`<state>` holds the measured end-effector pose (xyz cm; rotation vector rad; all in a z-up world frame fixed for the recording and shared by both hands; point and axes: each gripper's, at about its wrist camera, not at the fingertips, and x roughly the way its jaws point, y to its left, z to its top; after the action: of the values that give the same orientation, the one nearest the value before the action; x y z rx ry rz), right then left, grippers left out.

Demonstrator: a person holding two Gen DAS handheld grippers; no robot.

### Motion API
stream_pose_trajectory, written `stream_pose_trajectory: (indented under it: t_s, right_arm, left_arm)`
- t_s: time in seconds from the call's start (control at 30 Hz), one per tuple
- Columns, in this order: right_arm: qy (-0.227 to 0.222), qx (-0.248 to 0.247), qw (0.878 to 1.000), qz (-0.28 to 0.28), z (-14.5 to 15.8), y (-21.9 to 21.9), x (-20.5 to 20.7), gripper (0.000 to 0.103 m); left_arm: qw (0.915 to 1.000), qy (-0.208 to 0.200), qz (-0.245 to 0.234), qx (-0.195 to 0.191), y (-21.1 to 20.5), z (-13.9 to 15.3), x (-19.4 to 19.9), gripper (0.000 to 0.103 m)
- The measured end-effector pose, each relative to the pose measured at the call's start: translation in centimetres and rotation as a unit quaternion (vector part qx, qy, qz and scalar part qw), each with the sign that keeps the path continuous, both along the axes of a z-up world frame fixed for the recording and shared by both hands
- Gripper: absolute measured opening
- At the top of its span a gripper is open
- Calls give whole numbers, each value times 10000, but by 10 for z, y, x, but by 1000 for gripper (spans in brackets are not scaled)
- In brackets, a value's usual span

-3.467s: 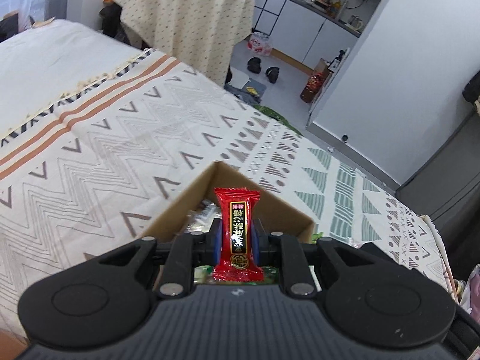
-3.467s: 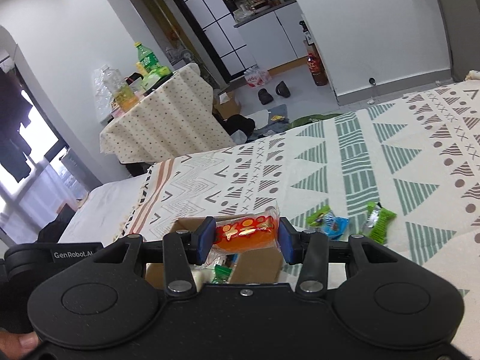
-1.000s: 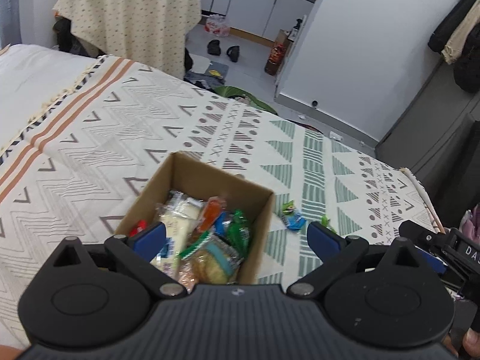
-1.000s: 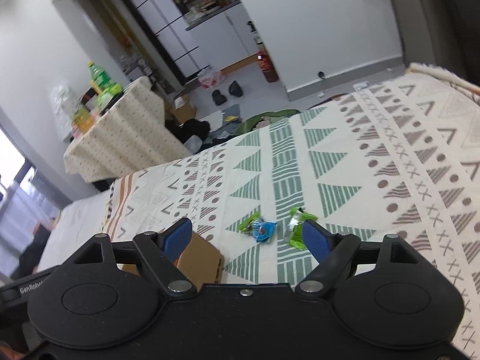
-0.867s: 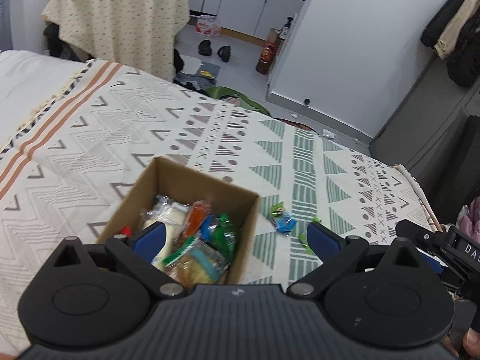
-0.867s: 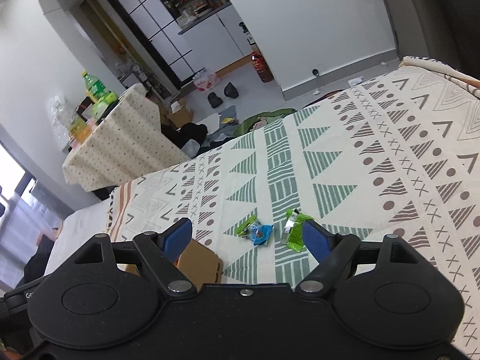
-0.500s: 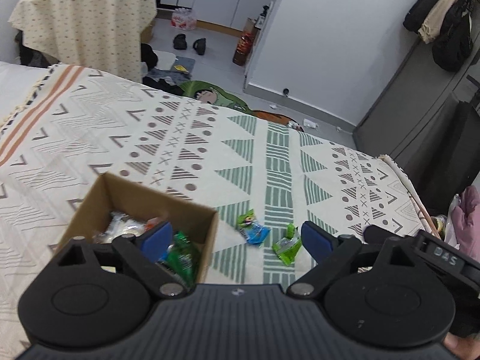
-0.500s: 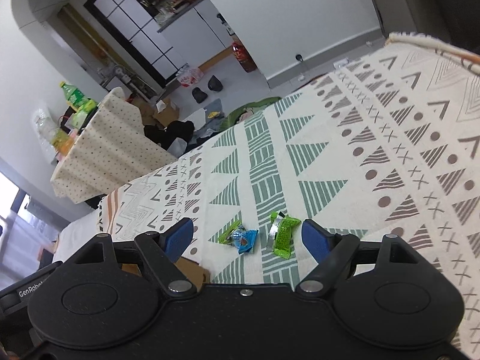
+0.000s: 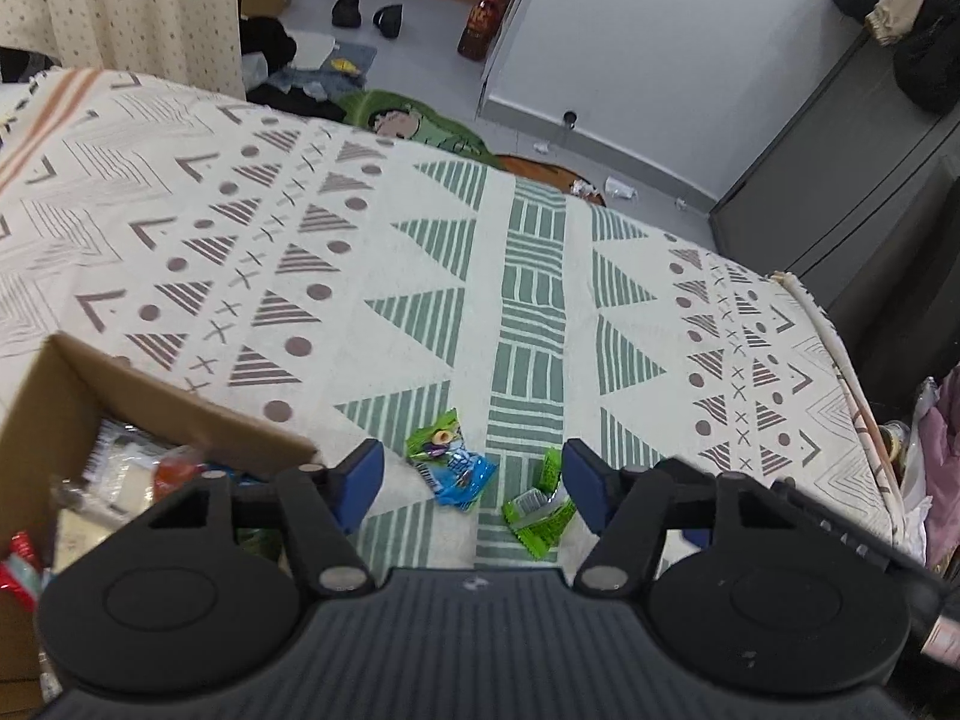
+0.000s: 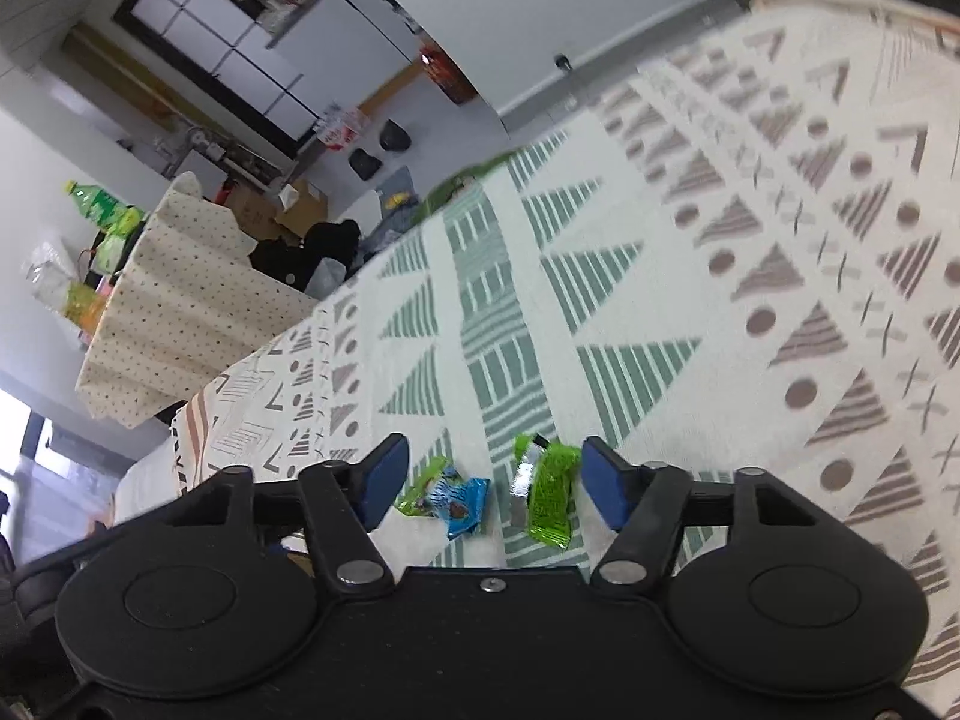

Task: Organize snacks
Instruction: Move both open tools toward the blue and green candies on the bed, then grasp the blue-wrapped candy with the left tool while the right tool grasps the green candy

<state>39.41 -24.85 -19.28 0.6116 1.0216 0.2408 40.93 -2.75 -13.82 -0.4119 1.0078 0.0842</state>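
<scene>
Two open tools above the last loose snacks on the bed.

No brand or print on any wrapper is sharp enough to read. The left tool (image 9: 472, 474) and the right tool (image 10: 495, 487) both have their blue pads spread wide and hold nothing. On the patterned bedspread (image 9: 528, 300), three small packets lie near the cardboard box (image 9: 150, 402): a blue packet (image 9: 459, 477) lies beside the box's near corner, a green packet with a colourful picture (image 9: 435, 435) touches the blue packet on the side away from the tools, and a bright green packet with a silvery end (image 9: 537, 510) lies apart from those two, farther from the box. The box is open and filled with mixed wrapped snacks, red, white and green among them.
</scene>
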Motion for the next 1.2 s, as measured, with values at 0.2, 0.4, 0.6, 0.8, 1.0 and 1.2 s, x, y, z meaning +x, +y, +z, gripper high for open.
stream_pose_trajectory:
  t_s: [0.2,0.4,0.6,0.8,1.0,1.2]
  right_arm:
    - [154,206,9997,-12,-24,2,4,55]
    - [266,274,9992,-67,-43,3,11,50]
    - [320,289,9991,-20,-57,11,16,49]
    - [348,226,9991,7,-65,15,17,41]
    - [400,152,9991,22,-71,15,15,28]
    - [411,8,9991,-129,-64,8,14,26]
  left_arm:
    - [9997,245,96,-4,-6,-25,24,54]
    - [9988,320,210,317,-11,-40,41,53]
    - [9978,281,105,594,-14,-39,54,53]
    - [9958,238,-307,834,-22,-33,65,53]
    - [9894,870,-723,911,-26,-63,80,53]
    - [9859,1095,-844,947,-27,-72,84,53]
